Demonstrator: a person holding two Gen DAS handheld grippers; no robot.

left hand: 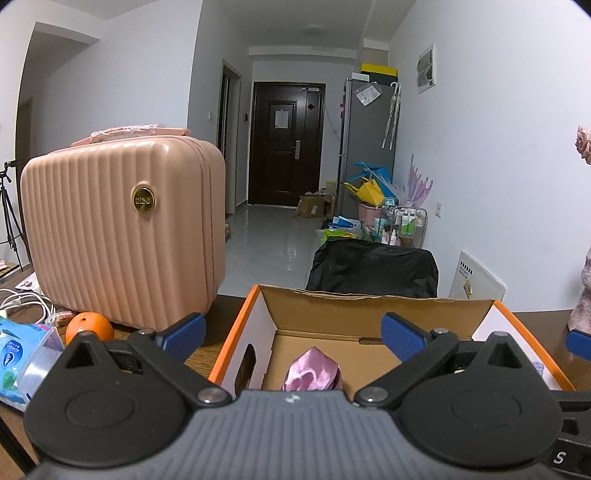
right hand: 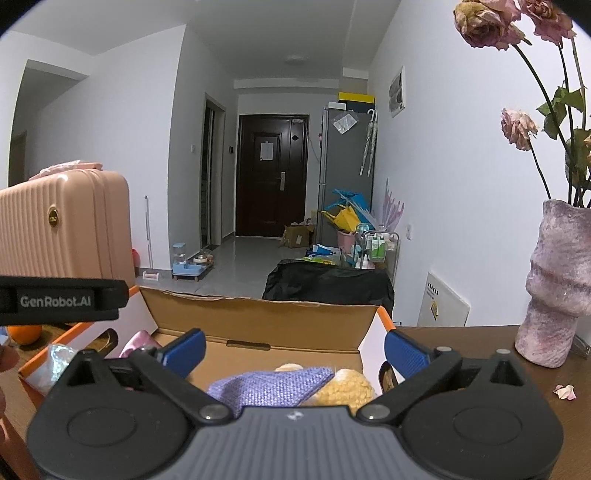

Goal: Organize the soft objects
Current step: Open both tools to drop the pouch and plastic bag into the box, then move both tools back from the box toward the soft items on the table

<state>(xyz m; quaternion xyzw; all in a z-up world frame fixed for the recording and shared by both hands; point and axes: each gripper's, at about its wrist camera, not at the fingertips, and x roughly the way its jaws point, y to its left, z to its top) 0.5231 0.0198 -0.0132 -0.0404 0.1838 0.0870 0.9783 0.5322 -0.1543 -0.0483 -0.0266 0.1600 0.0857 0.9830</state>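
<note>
Both grippers are hovering over an open cardboard box [left hand: 255,299] that is sitting on the wooden desk [right hand: 461,336], and each is holding its blue-padded fingers spread wide with nothing between them. The left gripper [left hand: 293,332] is hanging above the box's left half, where a crumpled pink satin cloth [left hand: 313,371] is lying on the cardboard floor close to the near wall. The right gripper [right hand: 294,349] is hanging above the right half, where a purple woven cloth [right hand: 271,384] is lying partly over a yellow fuzzy item [right hand: 349,384]; a second small yellow piece is peeking out just behind the purple one, too hidden to identify. In the right wrist view the pink cloth is showing again at the box's left side, beside a crinkly clear packet [right hand: 55,363] resting by the orange-edged left wall. The black side of the left gripper, lettered GenRobot.AI, is crossing that view's left edge. Outside the box, toward the desk's left edge, an orange [left hand: 89,326] is sitting just beside a blue-and-white wipes pack [left hand: 18,358], with white cables behind them. Farther back on the left, a pink ribbed case [left hand: 122,236] is standing upright. Near the desk's right edge, a mottled pink vase [right hand: 554,288] is holding wilted roses [right hand: 487,22], and a fallen petal [right hand: 565,391] is lying in front of it.
</note>
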